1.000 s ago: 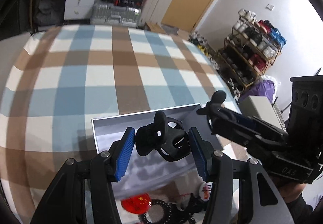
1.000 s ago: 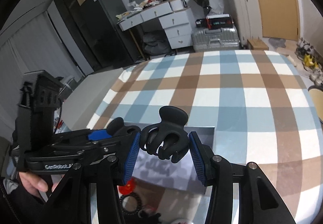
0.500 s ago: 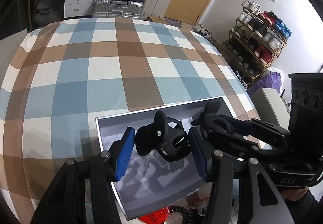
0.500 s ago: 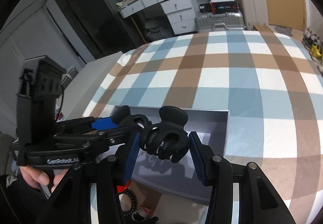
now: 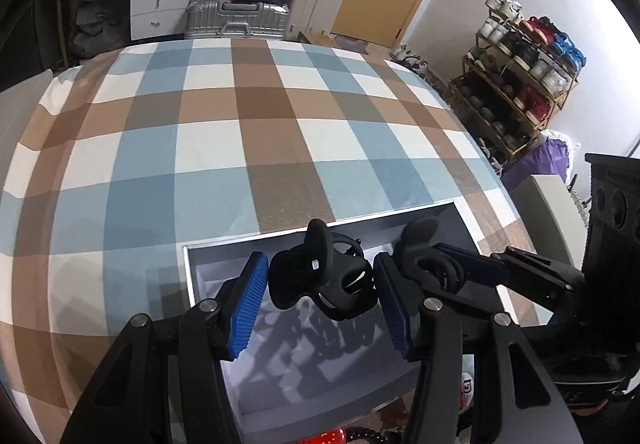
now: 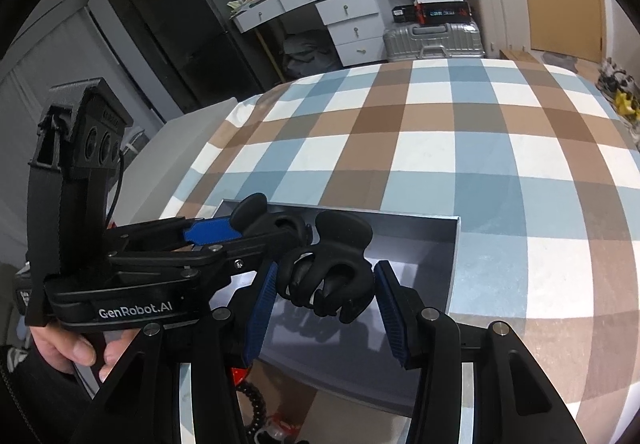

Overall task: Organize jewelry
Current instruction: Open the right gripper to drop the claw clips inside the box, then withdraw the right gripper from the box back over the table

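Note:
In the left wrist view my left gripper (image 5: pixel 320 266) is shut on a black hair claw clip (image 5: pixel 320 284), held between its blue pads over an open grey box (image 5: pixel 208 284). Beside it on the right, my right gripper (image 5: pixel 436 260) holds a second black claw clip (image 5: pixel 420 232) over the same box. The right wrist view shows that second claw clip (image 6: pixel 340 236) pinched between the pads of the right gripper (image 6: pixel 326 272) above the grey box (image 6: pixel 440 240). There the left gripper (image 6: pixel 280 232) reaches in from the left with its claw clip (image 6: pixel 252 208).
The box lies on a blue, brown and white checked cloth (image 5: pixel 240 132). A red round item (image 5: pixel 332 436) and a black bead bracelet (image 6: pixel 256 404) lie just before the box. A hand (image 6: pixel 68 348) grips the left handle. Drawers, a suitcase and a shoe rack stand beyond.
Both grippers have moved forward over the box with their clips still held. The right one has come down a little. The red item has slid toward the bottom edge of both views.

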The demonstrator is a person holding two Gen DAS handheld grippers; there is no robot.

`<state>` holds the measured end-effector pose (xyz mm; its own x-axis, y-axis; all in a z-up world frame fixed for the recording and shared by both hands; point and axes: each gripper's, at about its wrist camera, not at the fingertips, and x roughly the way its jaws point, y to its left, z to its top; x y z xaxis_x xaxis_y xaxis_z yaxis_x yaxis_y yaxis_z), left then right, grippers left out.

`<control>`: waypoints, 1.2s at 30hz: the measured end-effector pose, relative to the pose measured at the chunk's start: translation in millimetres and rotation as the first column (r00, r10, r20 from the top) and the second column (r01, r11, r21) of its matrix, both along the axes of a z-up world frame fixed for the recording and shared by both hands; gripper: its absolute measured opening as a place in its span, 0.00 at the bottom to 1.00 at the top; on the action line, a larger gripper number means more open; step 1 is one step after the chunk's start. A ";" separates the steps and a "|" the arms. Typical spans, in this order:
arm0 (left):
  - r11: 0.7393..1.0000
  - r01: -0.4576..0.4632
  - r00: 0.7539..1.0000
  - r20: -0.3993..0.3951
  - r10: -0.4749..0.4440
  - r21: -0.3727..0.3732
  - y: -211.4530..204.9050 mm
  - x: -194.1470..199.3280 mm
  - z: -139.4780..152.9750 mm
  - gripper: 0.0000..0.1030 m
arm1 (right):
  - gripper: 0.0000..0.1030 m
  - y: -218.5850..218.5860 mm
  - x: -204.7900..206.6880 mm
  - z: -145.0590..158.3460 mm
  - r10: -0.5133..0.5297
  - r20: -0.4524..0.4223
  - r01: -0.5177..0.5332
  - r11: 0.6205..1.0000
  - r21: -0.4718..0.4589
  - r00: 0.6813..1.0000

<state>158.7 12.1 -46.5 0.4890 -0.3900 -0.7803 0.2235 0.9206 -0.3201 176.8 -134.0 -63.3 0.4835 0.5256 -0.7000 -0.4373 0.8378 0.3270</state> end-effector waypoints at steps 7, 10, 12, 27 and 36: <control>0.999 0.017 1.000 -0.005 -0.017 -0.044 3.4 -3.5 1.6 0.49 | 0.48 -3.0 -2.4 4.1 0.001 0.024 -0.002 1.000 0.015 1.000; 0.995 0.053 0.999 -0.007 -0.054 -0.082 2.9 -7.9 4.8 0.59 | 0.50 -7.9 -7.0 10.4 -0.004 0.043 0.003 0.999 0.032 0.999; 0.994 0.058 0.998 0.014 -0.057 -0.088 2.8 -13.7 9.8 0.67 | 0.54 -15.6 -12.0 16.8 -0.030 0.065 0.026 0.998 0.055 0.997; 0.991 -0.130 0.980 0.158 0.123 0.038 20.6 -54.1 33.6 0.77 | 0.90 -31.8 -60.8 58.7 -0.101 0.242 0.063 0.985 0.160 0.965; 0.966 -0.238 0.943 0.261 0.205 0.101 27.1 -76.2 40.8 0.81 | 1.00 -37.3 -85.4 58.3 -0.136 0.273 0.096 0.983 0.153 0.952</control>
